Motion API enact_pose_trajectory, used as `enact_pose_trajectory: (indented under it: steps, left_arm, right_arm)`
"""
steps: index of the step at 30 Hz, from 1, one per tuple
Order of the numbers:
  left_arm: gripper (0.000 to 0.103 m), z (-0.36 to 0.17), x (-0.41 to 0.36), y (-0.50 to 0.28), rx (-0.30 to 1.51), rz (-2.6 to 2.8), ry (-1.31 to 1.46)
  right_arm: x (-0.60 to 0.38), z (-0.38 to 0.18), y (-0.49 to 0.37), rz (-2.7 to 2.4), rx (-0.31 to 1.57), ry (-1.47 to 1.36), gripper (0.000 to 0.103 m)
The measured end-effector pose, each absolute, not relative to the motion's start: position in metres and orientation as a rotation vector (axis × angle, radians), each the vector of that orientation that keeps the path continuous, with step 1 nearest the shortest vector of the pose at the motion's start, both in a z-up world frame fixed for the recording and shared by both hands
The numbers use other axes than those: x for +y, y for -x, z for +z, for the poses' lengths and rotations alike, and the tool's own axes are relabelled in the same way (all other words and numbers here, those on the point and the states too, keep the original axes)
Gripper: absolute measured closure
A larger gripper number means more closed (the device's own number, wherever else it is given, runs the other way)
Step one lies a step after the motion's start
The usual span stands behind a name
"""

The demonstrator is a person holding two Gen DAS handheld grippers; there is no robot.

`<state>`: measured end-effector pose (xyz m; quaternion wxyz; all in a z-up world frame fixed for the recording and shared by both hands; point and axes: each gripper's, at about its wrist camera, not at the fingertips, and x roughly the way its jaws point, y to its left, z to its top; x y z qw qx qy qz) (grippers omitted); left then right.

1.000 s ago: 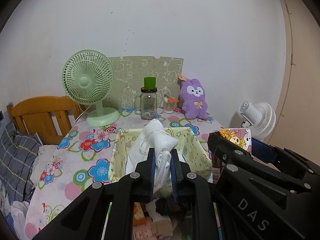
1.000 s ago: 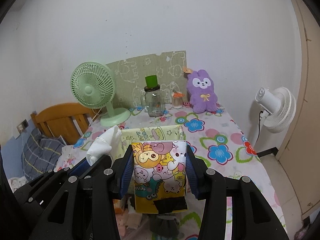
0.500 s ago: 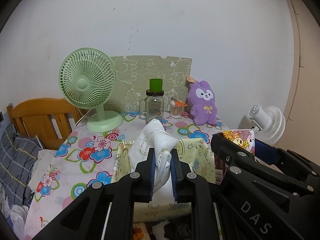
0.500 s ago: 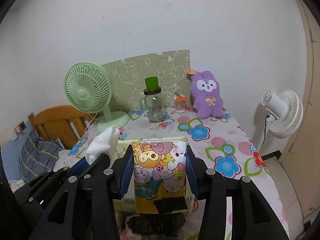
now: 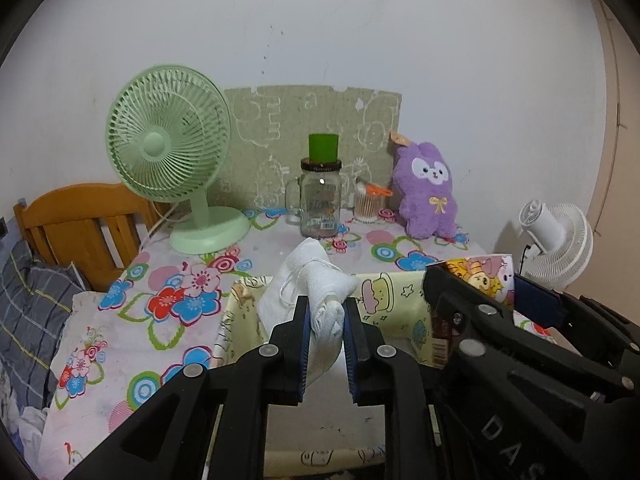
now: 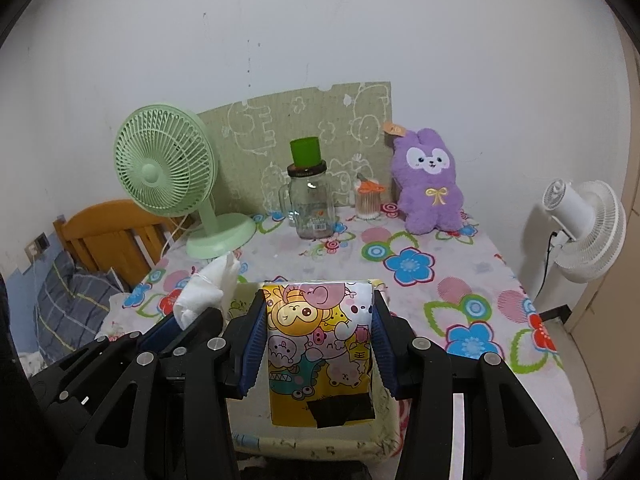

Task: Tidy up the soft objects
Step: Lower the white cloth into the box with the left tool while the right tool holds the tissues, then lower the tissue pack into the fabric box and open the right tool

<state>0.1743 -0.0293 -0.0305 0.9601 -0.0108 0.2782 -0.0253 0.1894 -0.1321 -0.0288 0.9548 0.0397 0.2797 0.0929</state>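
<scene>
Both tools advanced over fabric bin (image 5: 400, 296); left tool (image 5: 326, 316) pinching white cloth (image 5: 308, 276), right tool (image 6: 318, 320) clamping cartoon pack (image 6: 320, 340).

The cartoon-print pack (image 6: 320, 344) and both grippers hide most of the yellow fabric bin's (image 5: 384, 296) interior.

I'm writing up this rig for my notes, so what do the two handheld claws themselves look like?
Both look alike: the left claw and the right claw are matte black plastic with angular, open-framed arms, round silver screws at the joints, and blue pads lining the inner faces of the fingers. White raised letters "DAS" show on the right one's side. No cables or sleeves are visible.
</scene>
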Motion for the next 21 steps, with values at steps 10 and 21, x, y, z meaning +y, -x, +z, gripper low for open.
enact_pose_trajectory:
  steps: [10,21]
  left_arm:
    - [0.041,-0.056,-0.031,-0.199,0.672,-0.039,-0.001]
    - [0.022,-0.076,-0.027,-0.217,0.708,-0.041,-0.011]
  right_arm:
    - [-0.132,-0.052,-0.216,0.193,0.616,-0.087,0.052]
    - [-0.123,-0.078,-0.240,0.199,0.660,-0.071,0.051]
